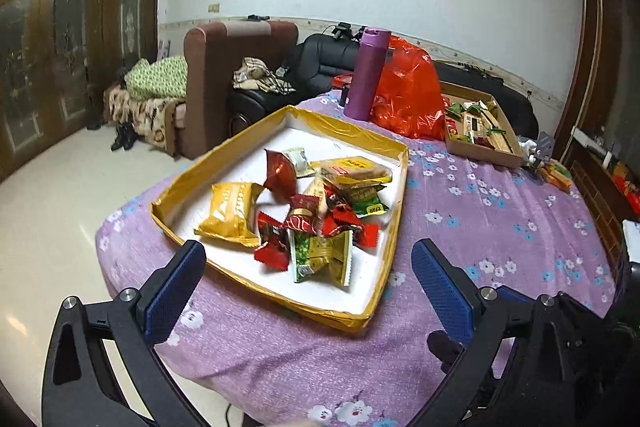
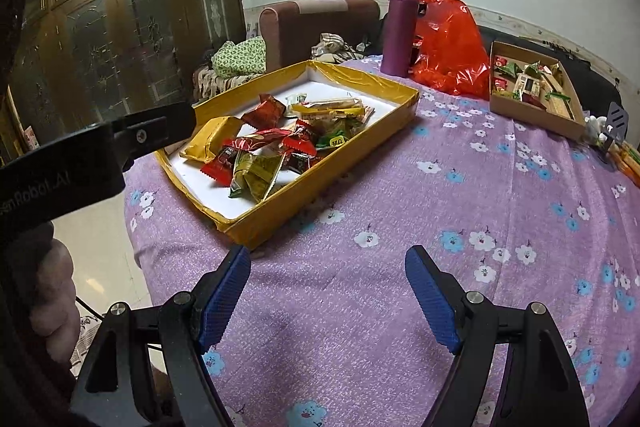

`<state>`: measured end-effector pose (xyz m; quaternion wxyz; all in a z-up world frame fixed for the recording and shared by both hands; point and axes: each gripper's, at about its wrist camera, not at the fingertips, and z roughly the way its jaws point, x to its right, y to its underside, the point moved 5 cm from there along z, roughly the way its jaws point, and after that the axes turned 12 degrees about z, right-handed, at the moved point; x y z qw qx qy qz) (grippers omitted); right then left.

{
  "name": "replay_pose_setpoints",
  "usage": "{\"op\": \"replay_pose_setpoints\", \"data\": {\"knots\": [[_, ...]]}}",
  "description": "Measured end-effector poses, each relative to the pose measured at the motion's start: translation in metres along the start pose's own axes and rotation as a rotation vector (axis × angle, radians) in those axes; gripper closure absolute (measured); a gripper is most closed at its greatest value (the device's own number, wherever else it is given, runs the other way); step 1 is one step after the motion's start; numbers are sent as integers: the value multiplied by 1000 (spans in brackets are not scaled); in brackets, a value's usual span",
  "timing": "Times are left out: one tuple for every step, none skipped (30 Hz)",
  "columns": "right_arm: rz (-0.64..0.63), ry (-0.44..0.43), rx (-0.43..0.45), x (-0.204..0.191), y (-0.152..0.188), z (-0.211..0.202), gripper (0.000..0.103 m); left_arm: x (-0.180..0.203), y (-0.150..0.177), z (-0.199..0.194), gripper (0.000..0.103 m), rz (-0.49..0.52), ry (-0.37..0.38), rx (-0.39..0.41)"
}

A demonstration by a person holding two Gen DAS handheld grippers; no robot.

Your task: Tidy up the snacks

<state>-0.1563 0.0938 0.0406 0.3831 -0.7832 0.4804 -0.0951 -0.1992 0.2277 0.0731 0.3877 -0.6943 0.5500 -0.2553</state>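
Note:
A gold-edged white tray (image 1: 384, 143) holds a loose pile of wrapped snacks (image 1: 316, 211): a yellow packet (image 1: 230, 213), red candies and green-gold packets. It also shows in the right wrist view (image 2: 276, 209), at the upper left. A brown cardboard box (image 1: 486, 157) with sorted snacks sits at the far right of the table; it also shows in the right wrist view (image 2: 532, 111). My left gripper (image 1: 310, 257) is open and empty, just before the tray's near edge. My right gripper (image 2: 328, 263) is open and empty, above the purple cloth right of the tray.
A purple flask (image 1: 366, 75) and a red plastic bag (image 1: 408, 95) stand behind the tray. The round table has a purple flowered cloth (image 1: 500, 219). Small packets lie at the far right edge (image 1: 554, 177). The left gripper's body (image 2: 100, 151) shows at the right wrist view's left.

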Motion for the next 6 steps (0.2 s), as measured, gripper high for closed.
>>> {"op": "replay_pose_setpoints", "data": {"knots": [[3,-1,0,1,0,0,22,-1,1,0,0,-7,5,1],[6,-3,-1,1,-1,0,22,-1,2,1,0,-11,10,2],[13,-5,-1,3,-2,1,22,-1,2,1,0,-13,18,-1],[24,-7,-1,6,-3,0,22,0,3,2,0,-12,24,-6],[38,-6,-1,10,-5,0,22,1,2,3,0,-11,35,-12],[50,-3,-1,14,-7,0,22,2,1,4,0,-11,46,-18]]}}
